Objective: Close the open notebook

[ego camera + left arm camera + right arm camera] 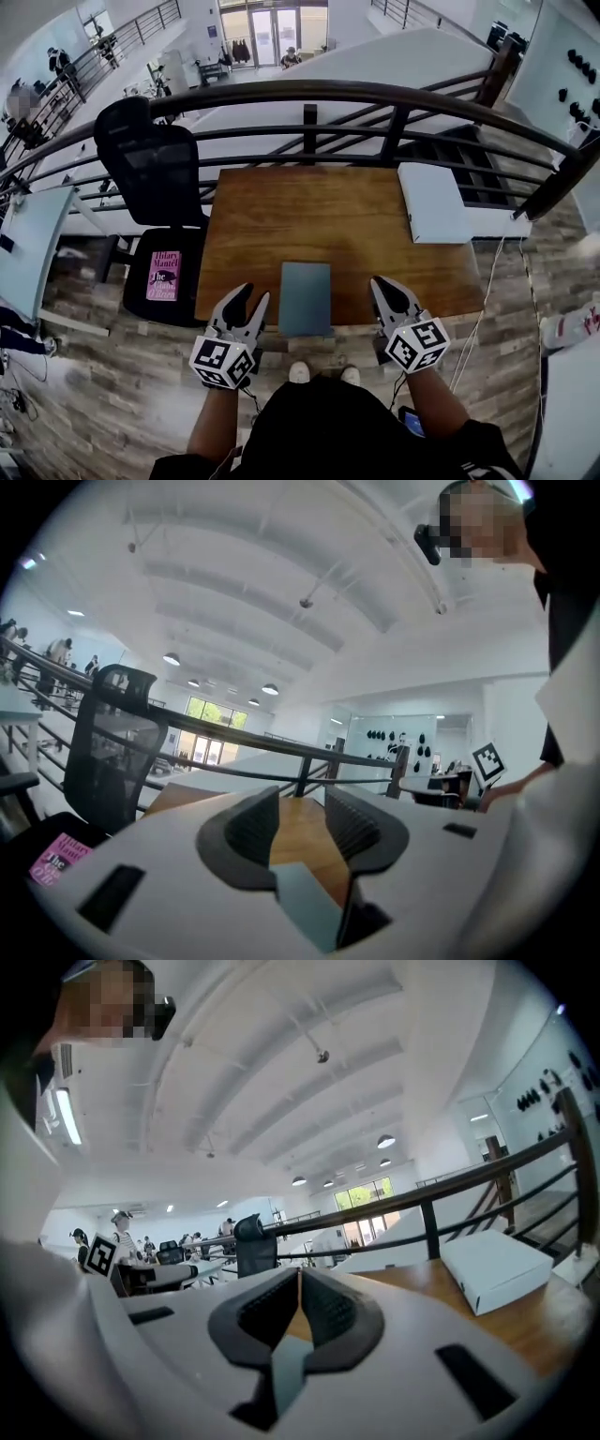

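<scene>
Both empty: left gripper jaws partly spread, right gripper jaws pressed together. Grey-blue notebook seen lying closed between them, at near edge of table. Task judged done. Risk: notebook clipped by either gripper on withdrawal, pushed off edge or flipped open.

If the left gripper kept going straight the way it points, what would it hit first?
The left gripper would likely meet bare table left of the notebook; if it clears that, the railing. Height is unclear.
</scene>
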A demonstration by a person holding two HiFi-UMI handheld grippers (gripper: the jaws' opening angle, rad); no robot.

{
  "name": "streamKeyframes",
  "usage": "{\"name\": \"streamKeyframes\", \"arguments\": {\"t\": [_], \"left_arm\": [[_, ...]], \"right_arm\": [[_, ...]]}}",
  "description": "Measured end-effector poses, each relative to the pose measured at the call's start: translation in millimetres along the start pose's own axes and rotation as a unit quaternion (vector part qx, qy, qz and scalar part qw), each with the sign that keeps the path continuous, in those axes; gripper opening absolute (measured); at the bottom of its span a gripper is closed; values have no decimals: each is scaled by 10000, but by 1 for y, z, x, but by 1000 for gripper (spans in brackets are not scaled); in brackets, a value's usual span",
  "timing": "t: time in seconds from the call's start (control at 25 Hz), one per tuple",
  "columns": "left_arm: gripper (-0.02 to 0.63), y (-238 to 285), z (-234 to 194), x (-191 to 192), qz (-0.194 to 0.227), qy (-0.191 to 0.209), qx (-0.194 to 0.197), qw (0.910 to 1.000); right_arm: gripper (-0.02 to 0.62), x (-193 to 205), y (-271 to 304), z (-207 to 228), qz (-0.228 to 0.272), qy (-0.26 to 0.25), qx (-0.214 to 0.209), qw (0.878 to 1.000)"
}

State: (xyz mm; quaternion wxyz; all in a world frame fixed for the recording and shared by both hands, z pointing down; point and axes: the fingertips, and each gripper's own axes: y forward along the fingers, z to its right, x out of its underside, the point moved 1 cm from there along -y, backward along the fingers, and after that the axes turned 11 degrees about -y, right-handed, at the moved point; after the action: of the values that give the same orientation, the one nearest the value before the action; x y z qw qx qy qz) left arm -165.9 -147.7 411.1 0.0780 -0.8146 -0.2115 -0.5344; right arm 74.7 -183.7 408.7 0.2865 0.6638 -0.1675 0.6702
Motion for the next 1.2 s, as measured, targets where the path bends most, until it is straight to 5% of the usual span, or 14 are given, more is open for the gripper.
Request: {"name": "streamKeyframes", "arguments": {"t": [0.48,1.2], "left_arm": [[27,14,52,-13,538,16,-125,9985],[21,29,64,-3,589,-203,-76,9980]], "right_arm": [[-6,-45,-38,41,843,202,-64,9962],[-6,-40,-47,69,835,166,-120,9963]]}}
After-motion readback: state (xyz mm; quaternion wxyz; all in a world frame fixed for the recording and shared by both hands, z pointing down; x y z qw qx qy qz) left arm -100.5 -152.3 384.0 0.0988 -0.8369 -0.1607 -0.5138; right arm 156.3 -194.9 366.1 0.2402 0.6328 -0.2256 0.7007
